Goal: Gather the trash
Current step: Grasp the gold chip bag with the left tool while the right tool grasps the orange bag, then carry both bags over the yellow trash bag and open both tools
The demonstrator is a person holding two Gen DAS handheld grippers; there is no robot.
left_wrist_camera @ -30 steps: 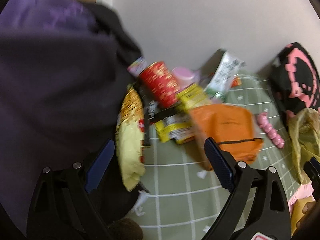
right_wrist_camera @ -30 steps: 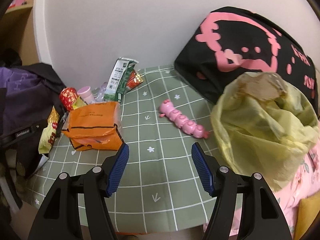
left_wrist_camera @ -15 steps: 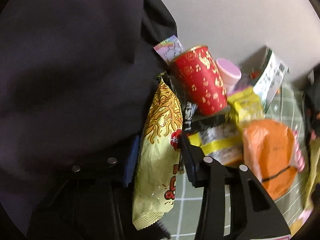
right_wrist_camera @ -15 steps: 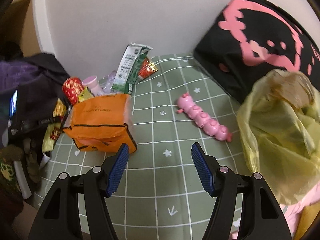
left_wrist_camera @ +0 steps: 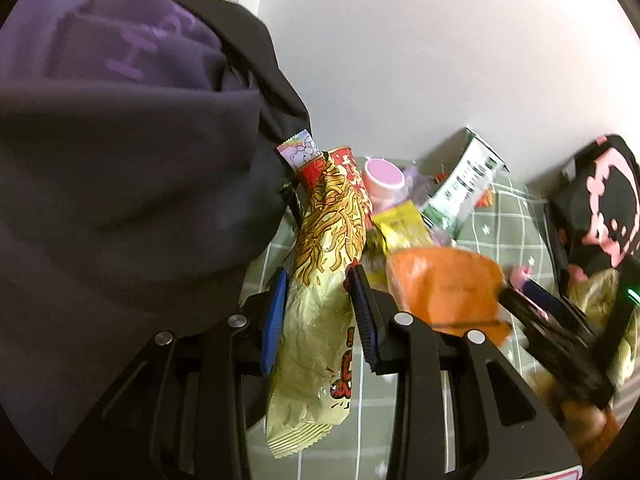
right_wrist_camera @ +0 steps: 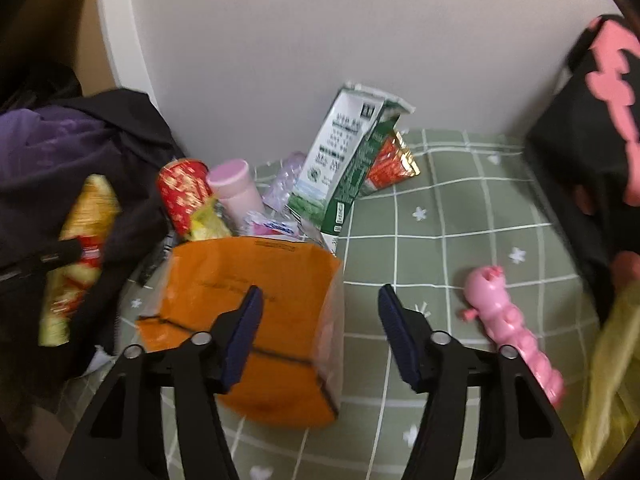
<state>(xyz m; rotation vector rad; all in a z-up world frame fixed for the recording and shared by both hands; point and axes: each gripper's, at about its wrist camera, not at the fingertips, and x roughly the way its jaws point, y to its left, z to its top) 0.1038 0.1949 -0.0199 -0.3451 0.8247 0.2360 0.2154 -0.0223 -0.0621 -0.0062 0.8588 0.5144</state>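
Observation:
My left gripper [left_wrist_camera: 318,312] is shut on a yellow noodle snack packet [left_wrist_camera: 320,320] and holds it up off the green checked cloth [left_wrist_camera: 500,236]; the packet also shows in the right wrist view [right_wrist_camera: 80,248]. My right gripper [right_wrist_camera: 318,334] is open and empty, its left finger over the orange bag [right_wrist_camera: 264,320]. Behind the bag lie a red can [right_wrist_camera: 182,192], a pink cup [right_wrist_camera: 236,192], a green-white milk carton [right_wrist_camera: 344,164], a red wrapper [right_wrist_camera: 390,160] and a small yellow packet [left_wrist_camera: 400,226]. A yellow trash bag [right_wrist_camera: 612,368] is at the far right.
A purple-black garment [left_wrist_camera: 112,160] fills the left side. A black bag with pink print [right_wrist_camera: 592,128] stands at the right by the wall. A pink toy caterpillar [right_wrist_camera: 508,328] lies on the cloth. The white wall [right_wrist_camera: 320,40] closes the back.
My left gripper has closed on the yellow snack packet and lifted it. My right gripper has moved forward and left toward the orange bag, staying open.

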